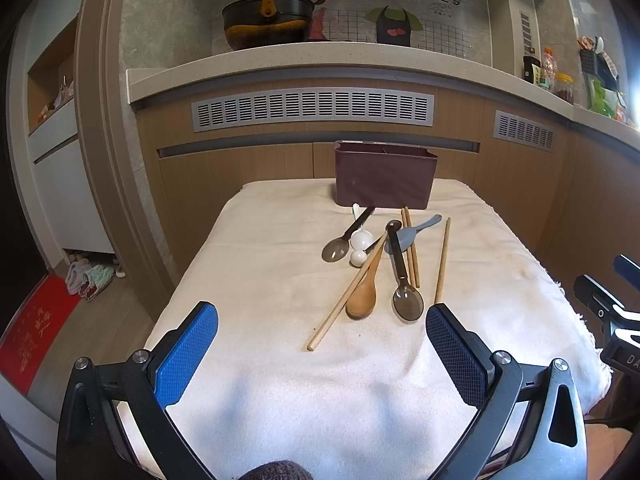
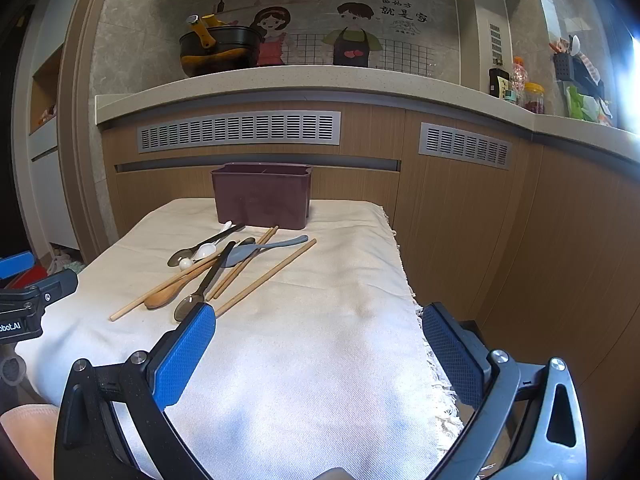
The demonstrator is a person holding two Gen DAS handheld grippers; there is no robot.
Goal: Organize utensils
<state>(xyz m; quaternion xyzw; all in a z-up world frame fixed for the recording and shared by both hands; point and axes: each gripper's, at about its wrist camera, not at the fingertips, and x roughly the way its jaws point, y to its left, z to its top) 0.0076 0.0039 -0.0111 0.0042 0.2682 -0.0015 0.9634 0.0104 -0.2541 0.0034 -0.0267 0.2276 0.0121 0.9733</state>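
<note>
A heap of utensils lies on a white cloth (image 1: 280, 280): a wooden spoon (image 1: 362, 300), two dark translucent spoons (image 1: 407, 302) (image 1: 336, 249), a white spoon (image 1: 359, 240), a grey-blue spoon (image 1: 412, 232) and several wooden chopsticks (image 1: 442, 264). Behind them stands a maroon utensil holder (image 1: 384, 176), with nothing showing above its rim. My left gripper (image 1: 320, 320) hangs open just short of the heap, nothing between its fingers. My right gripper (image 2: 316, 320) is open too, over bare cloth to the right of the utensils (image 2: 224, 268), with the holder (image 2: 262, 196) beyond.
The cloth covers a small table (image 2: 360, 220) set against a wooden counter front (image 1: 312, 152). The cloth's fringed right edge (image 2: 416, 312) drops off beside my right gripper. A pot (image 1: 268, 20) sits on the countertop; jars (image 2: 532, 96) stand at the far right.
</note>
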